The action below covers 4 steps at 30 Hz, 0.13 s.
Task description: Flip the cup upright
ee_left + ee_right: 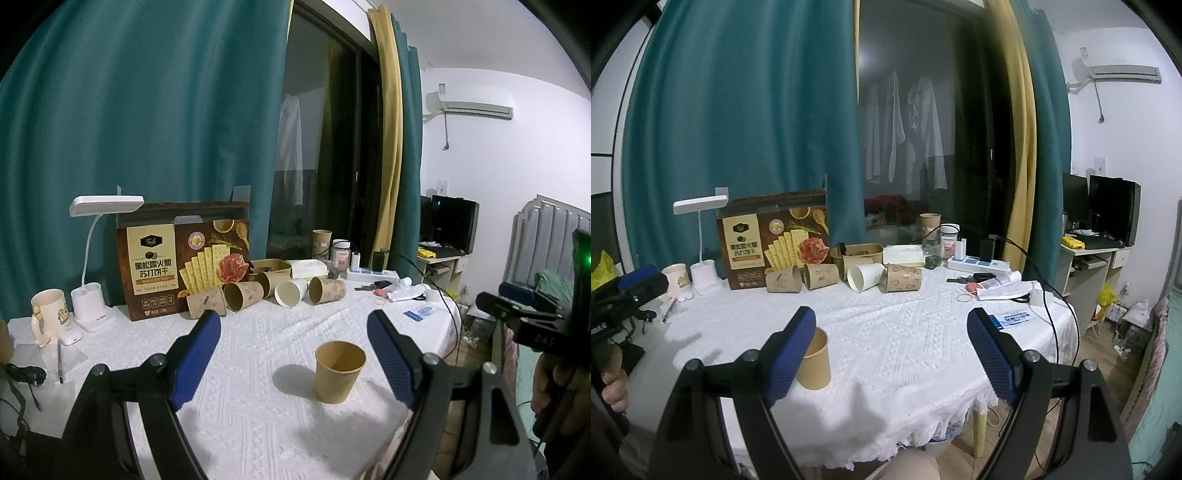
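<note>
Cups lie tipped beside a cracker box (pixel 184 258) at the counter's (pixel 258 369) far edge, while nearer, one plain brown paper cup (pixel 339 371) already stands upright. Left tongs (pixel 293 354) and right tongs (pixel 895 356) both hover spread and empty. Light and crushable, it likely wants a gentle mid-wall pinch.
</note>
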Tool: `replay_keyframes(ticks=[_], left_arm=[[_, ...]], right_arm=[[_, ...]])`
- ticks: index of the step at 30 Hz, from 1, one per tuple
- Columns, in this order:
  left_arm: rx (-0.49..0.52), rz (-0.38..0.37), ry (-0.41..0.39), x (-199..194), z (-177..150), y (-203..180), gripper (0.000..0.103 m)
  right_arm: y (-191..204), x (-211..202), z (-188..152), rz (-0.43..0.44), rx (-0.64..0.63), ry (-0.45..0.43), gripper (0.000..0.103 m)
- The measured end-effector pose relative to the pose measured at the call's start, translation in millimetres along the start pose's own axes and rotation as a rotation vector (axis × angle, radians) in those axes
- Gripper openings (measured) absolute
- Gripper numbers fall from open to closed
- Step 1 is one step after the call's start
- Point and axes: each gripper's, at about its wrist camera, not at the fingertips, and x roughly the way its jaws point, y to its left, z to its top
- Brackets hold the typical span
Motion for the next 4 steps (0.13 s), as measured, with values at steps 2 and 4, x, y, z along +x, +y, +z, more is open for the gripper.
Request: replay_keyframes(ticks=[2, 4], left_arm=[[0.003, 0.001, 0.001, -0.1, -0.1, 0.6, 0.082], [0.009, 0.005, 0.004, 0.4, -0.5, 1.7, 0.082]], right_arm=[[-0.1, 2.6, -1.0, 0.000, 0.002, 0.004, 0.082], [0.2, 6.5, -2.1, 0.004, 0.003, 0.009, 0.082]])
